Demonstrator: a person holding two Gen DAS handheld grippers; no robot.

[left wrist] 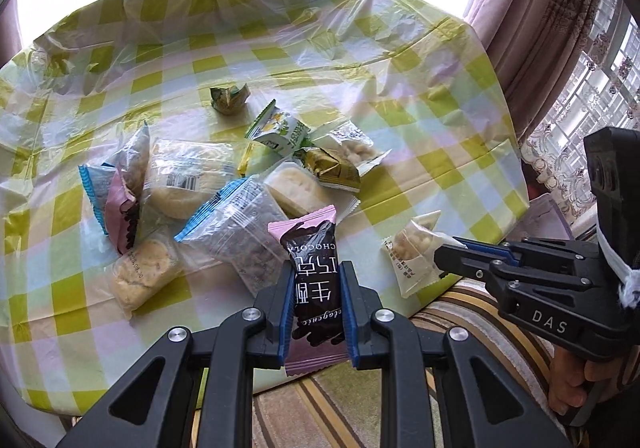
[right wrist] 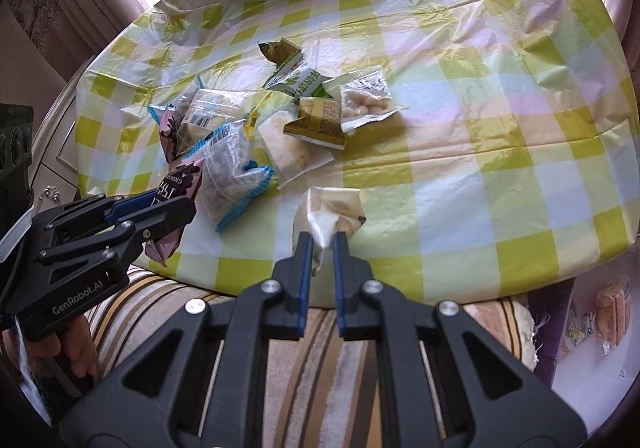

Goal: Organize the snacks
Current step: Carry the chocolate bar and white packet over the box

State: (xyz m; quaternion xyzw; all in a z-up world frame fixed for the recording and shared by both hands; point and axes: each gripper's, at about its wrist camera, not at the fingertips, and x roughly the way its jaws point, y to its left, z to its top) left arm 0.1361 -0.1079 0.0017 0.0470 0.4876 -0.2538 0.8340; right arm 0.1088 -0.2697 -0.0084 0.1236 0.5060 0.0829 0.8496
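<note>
My left gripper [left wrist: 316,268] is shut on a pink-and-brown chocolate packet [left wrist: 314,272] and holds it over the table's near edge. It also shows in the right wrist view [right wrist: 180,207], with the chocolate packet [right wrist: 182,179] between its fingers. My right gripper [right wrist: 322,238] is shut on the corner of a small clear packet of pale nuts [right wrist: 334,209], which hangs near the near table edge. In the left wrist view the right gripper [left wrist: 444,252] grips that nut packet [left wrist: 412,252]. A heap of snack packets [left wrist: 216,183] lies mid-table.
The table wears a green-and-white checked plastic cloth [left wrist: 420,95]. A striped cushion [right wrist: 304,360] lies below the near edge. Curtains [left wrist: 540,27] hang at the right. More snacks sit in a purple container [right wrist: 600,316] at the lower right.
</note>
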